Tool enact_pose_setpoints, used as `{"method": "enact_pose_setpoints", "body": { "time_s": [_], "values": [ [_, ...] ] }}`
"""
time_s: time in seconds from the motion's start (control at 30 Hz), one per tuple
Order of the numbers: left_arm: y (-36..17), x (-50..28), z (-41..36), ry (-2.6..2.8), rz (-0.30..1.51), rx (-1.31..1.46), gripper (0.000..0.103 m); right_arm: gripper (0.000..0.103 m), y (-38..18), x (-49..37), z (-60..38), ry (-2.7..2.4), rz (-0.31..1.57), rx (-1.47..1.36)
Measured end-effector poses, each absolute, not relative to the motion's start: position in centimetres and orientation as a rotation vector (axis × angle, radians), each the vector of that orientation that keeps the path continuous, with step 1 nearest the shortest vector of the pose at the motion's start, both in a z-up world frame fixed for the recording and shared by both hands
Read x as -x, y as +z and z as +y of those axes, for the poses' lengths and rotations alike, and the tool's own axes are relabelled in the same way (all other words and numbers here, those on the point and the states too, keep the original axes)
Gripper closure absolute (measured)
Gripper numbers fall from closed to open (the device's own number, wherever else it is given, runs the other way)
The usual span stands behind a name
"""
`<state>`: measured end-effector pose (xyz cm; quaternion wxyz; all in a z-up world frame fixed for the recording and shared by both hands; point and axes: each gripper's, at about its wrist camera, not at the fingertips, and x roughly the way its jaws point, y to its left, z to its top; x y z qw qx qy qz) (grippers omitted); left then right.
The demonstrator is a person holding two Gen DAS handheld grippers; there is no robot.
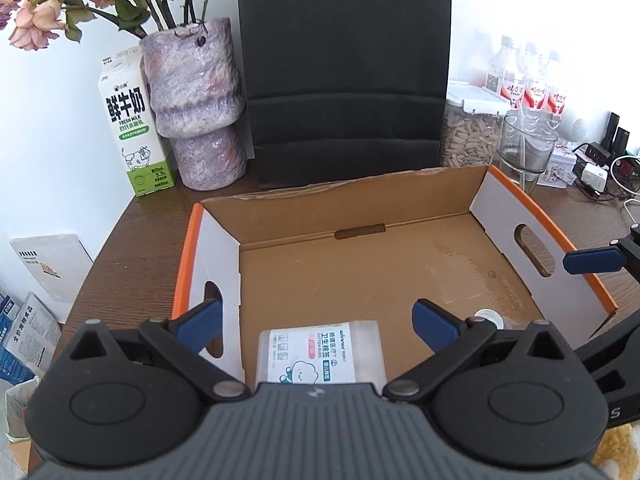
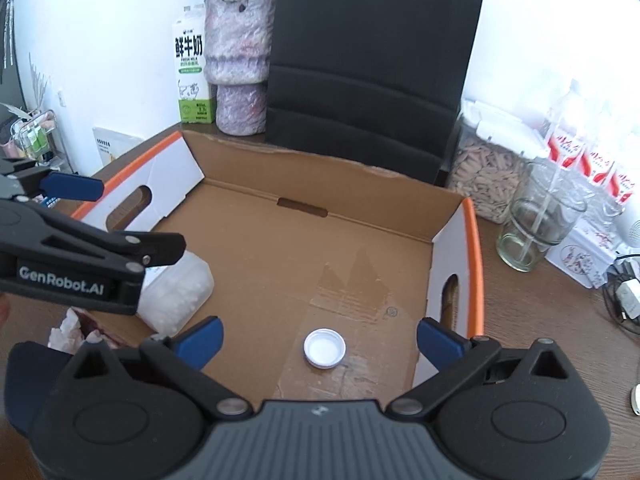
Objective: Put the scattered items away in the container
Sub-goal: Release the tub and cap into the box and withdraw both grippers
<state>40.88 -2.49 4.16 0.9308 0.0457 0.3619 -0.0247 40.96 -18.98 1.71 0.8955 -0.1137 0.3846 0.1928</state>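
Note:
An open cardboard box [image 1: 352, 216] with orange-edged side flaps sits on the wooden table; it also shows in the right wrist view [image 2: 304, 184]. A clear cotton-swab box [image 1: 322, 354] lies inside near the front left, below my open, empty left gripper [image 1: 318, 322]; the right wrist view shows it [image 2: 178, 296] partly hidden behind the left gripper's arm. A white bottle cap [image 2: 324, 348] lies on the box floor between the fingers of my open, empty right gripper [image 2: 320, 340]; it also shows in the left wrist view [image 1: 488, 317].
Behind the box stand a milk carton [image 1: 134, 128], a purple vase [image 1: 196, 104] with dried roses, a black paper bag [image 1: 344, 68], a seed jar [image 1: 470, 132], a glass [image 1: 526, 152] and water bottles [image 1: 528, 80]. Cables and chargers [image 1: 600, 172] lie at far right. Crumpled tissue [image 2: 70, 330] lies at front left.

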Motion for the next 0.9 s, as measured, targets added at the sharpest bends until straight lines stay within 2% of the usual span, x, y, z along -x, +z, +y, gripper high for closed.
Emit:
{"method": "enact_pose_setpoints", "body": {
  "time_s": [0.4,0.9],
  "values": [
    [7.8,-35.2,-0.9,-0.05,0.66,-0.056,0.0,0.0,5.6,-35.3,-20.1,0.407,0.697,0.217],
    [10.6,-24.0,1.4,-0.078,0.512,0.06,0.0,0.0,8.5,-22.7,-24.9,0.408,0.493,0.136]
  ]
}}
